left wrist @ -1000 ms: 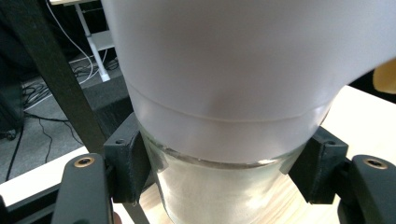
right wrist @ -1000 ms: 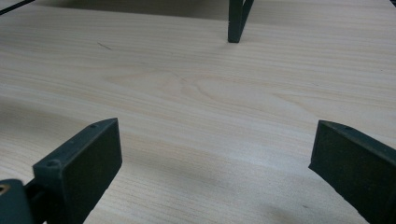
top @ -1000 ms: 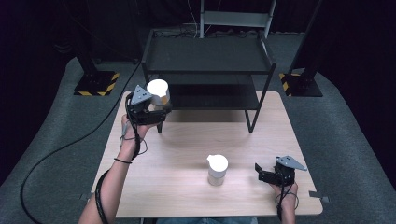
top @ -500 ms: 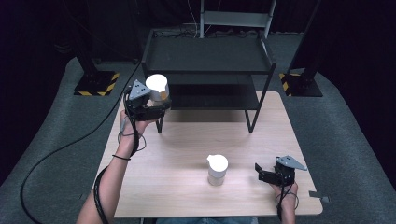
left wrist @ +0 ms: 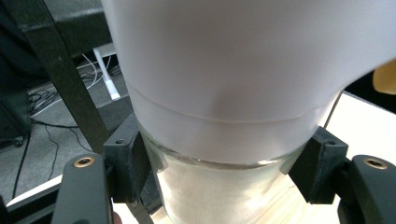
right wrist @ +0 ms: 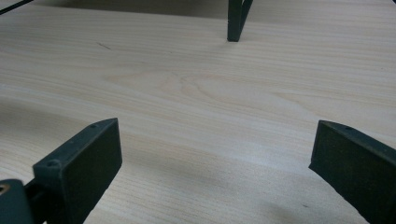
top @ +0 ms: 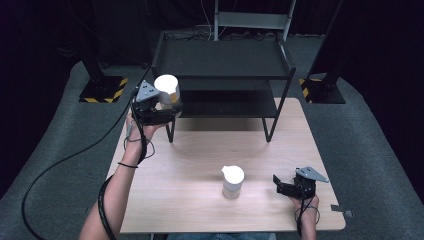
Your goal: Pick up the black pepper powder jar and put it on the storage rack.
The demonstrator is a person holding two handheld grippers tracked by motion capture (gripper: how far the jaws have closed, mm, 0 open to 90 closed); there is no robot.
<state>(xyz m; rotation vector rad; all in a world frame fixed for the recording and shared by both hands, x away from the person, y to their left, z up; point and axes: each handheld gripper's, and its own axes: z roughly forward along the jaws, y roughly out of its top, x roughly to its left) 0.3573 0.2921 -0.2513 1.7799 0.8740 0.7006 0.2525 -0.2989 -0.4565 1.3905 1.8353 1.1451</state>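
The left gripper (top: 167, 111) clamps a white-capped jar (top: 167, 89) by its glass body and holds it up at the shelf rack's (top: 225, 60) front left corner, while the right gripper (top: 280, 184) rests wide open and empty on the table (top: 200, 150), near a second jar (top: 233, 181).

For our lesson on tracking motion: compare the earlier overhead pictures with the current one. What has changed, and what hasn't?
The left gripper, shut on the white-lidded glass jar, has carried it slightly up and away toward the black metal shelf rack. The second white-lidded jar on the pale wooden table and the open right gripper stayed put.
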